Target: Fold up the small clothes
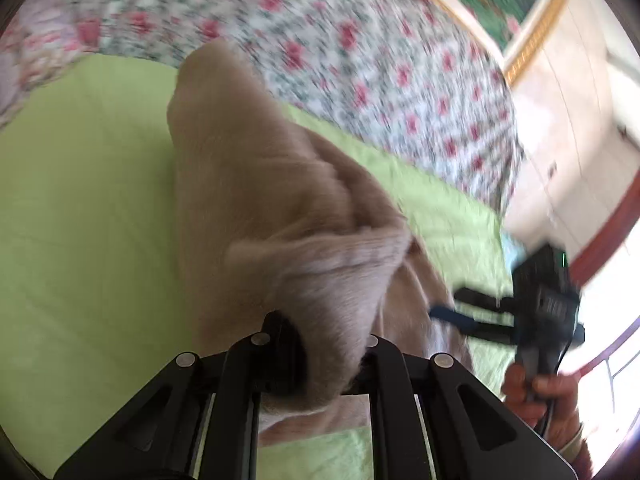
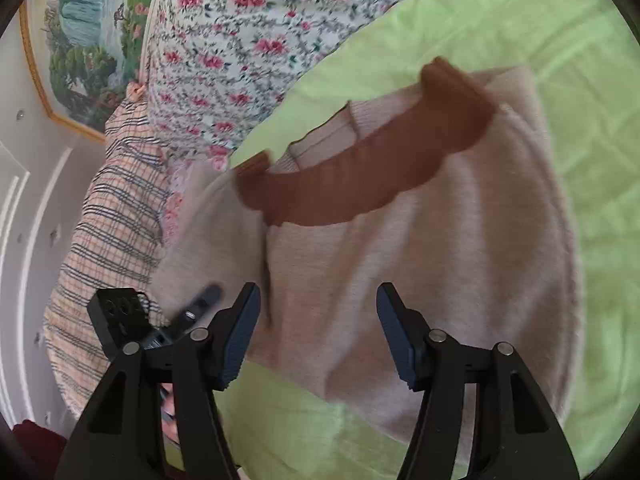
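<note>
A small beige knit sweater (image 2: 420,260) with a brown ruffled collar (image 2: 360,172) lies on the light green sheet (image 2: 560,60). My left gripper (image 1: 332,364) is shut on a bunched part of the sweater (image 1: 280,220) and lifts it off the sheet (image 1: 80,220). My right gripper (image 2: 318,332) is open and empty just above the sweater's lower part. In the left wrist view the right gripper (image 1: 472,316) appears at the right, held by a hand. The left gripper (image 2: 196,312) shows blurred at the sweater's left edge in the right wrist view.
A floral quilt (image 1: 360,60) (image 2: 240,40) lies beyond the green sheet. A plaid cloth (image 2: 112,220) sits at the left of the sweater. A framed landscape picture (image 2: 80,40) hangs on the white wall behind.
</note>
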Demonstrator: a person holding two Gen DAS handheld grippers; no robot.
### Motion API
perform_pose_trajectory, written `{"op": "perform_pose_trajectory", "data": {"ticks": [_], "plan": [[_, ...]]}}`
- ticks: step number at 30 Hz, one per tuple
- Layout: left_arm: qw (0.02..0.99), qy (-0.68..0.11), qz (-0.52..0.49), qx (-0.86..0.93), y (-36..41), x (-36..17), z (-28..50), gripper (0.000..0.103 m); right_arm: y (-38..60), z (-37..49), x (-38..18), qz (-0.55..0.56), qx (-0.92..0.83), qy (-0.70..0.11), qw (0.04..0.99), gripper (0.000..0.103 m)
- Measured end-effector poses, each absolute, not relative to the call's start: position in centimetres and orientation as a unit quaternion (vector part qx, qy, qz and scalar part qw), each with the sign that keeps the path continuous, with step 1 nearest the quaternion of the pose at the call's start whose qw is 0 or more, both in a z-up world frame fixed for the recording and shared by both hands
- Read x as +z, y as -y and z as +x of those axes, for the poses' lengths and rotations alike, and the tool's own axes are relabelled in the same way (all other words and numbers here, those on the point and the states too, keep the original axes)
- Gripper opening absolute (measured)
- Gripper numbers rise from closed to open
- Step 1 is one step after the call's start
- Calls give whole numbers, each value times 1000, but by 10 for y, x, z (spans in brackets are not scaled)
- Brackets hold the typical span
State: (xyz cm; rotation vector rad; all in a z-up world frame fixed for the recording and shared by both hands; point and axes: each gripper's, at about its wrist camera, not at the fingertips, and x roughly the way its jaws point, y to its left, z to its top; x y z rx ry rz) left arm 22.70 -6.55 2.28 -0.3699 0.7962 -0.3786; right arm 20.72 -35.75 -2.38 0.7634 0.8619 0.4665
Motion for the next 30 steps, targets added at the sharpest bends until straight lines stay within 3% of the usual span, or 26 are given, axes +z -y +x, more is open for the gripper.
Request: {"op": "perform_pose_trajectory", "data": {"ticks": [3,11,13,14,16,24,30], "plan": [[881,-401,-161,-192,87,8,230,10,351,229,-33,379,250,-405,793,75],[884,-405,-128,-195,102,-5,230,10,315,293,-48,403,281,-418,764,75],[891,-403,-94,-185,111,-4,228,10,305,308,-43,390,277,-415,774,67],[896,-401,-72,-178,117,-4,226,10,300,317,-41,378,267,-420,780,42],[902,-395,-40,-167,127,0,222,10,298,326,-35,362,246,-429,790,20],[894,-375,-31,-243,180,29,212,10,349,268,40,253,213,-369,868,17],[862,-417,-31,-287,245,-6,226,10,416,240,13,248,131,-397,874,17]]}}
